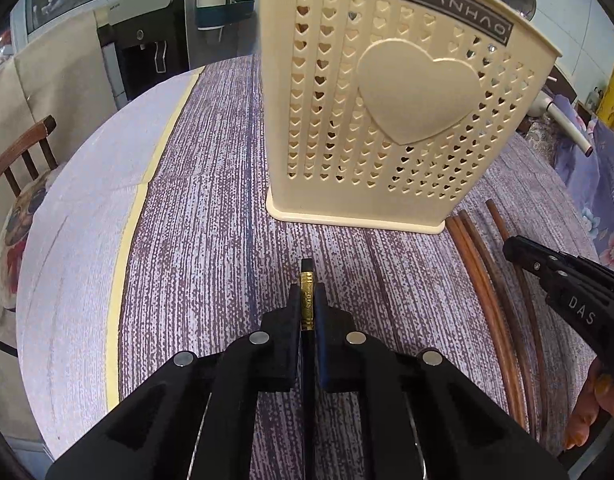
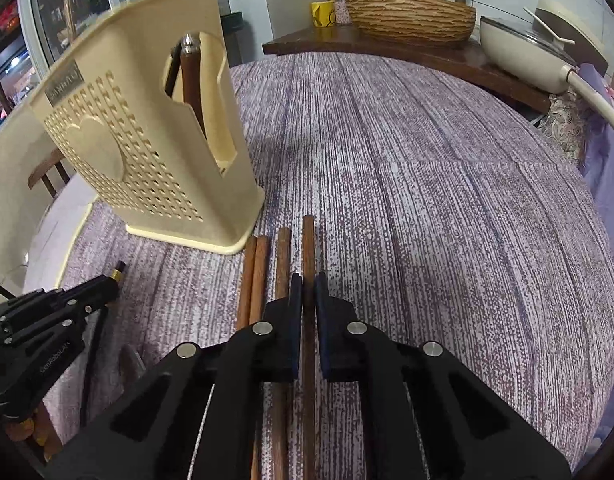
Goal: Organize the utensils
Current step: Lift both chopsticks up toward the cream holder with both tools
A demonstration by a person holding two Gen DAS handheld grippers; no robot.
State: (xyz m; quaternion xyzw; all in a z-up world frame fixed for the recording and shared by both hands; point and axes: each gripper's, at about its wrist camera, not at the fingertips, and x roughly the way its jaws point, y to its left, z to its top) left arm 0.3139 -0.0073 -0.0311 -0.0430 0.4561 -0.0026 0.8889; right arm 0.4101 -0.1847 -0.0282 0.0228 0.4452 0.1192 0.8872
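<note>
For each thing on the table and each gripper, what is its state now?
left gripper: shut on the black chopstick.
black chopstick: gripped near its gold band.
right gripper: shut on one brown chopstick.
brown chopstick: gripped between the jaws.
three other brown chopsticks: lying on the tablecloth, free.
cream utensil holder: upright, utensils already inside.

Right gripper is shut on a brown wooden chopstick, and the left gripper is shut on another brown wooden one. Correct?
Not quite. The left gripper is shut on a black chopstick with a gold band, as the left wrist view shows. The right gripper is indeed shut on a brown wooden chopstick.
</note>
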